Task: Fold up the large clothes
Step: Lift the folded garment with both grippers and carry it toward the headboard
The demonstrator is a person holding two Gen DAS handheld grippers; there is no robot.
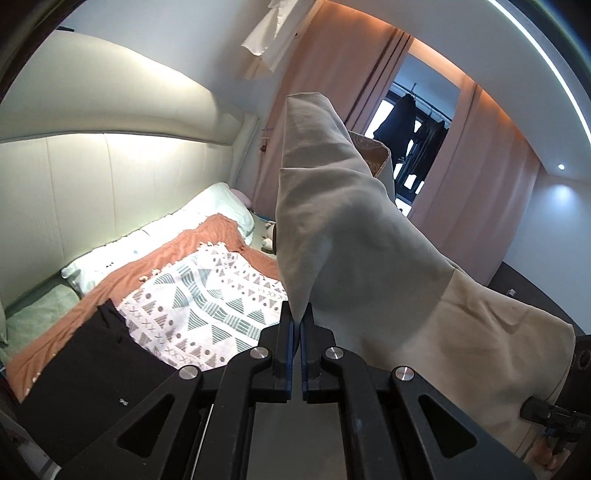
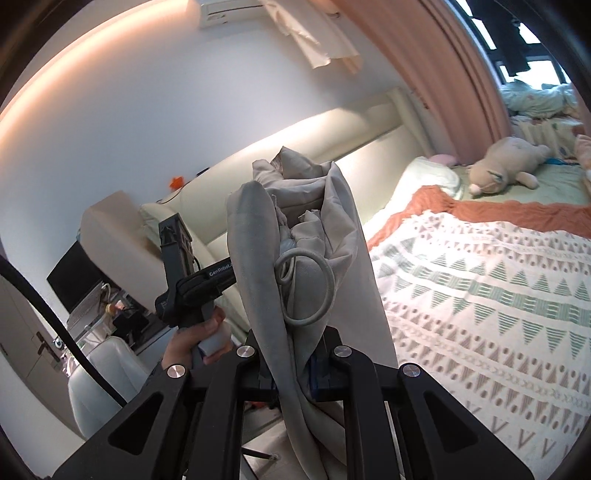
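Showing a bedroom from two wrist cameras, with a beige garment (image 1: 369, 258) held in the air above the bed (image 1: 44, 317). Left hand-held gripper (image 1: 297, 321): jaws drawn narrow, pinching an edge of the garment between the blue pads; the cloth rises from the pinch and drapes away to the right, where the other tool's dark body shows at the frame edge. Right hand-held gripper (image 2: 308, 365): jaws closed on a bunched section of the same garment (image 2: 295, 240), whose folds stand upright in front of the camera; a grey drawcord loop (image 2: 314, 288) hangs against the cloth. In this view the person's left hand (image 2: 192, 339) grips the handle of the left tool, just beside the bunched cloth.

Bed: a white throw with a triangle pattern (image 1: 207, 306) lies across the middle, over an orange blanket (image 1: 229, 232) whose edge shows toward the head end. A black garment (image 1: 85, 365) rests at the near left corner of the bed, overlapping the throw's edge. Pale pillows (image 1: 218, 206) lie along the padded cream headboard (image 1: 110, 177). A beige plush toy (image 2: 506, 166) lies on the green sheet at the far side.

Room: pink curtains (image 1: 332, 74) hang beside a window (image 1: 406, 147); a white cloth (image 1: 269, 33) hangs high on the wall. A dark monitor (image 2: 77, 277) and a door (image 2: 26, 347) appear at the left of the right-wrist view.
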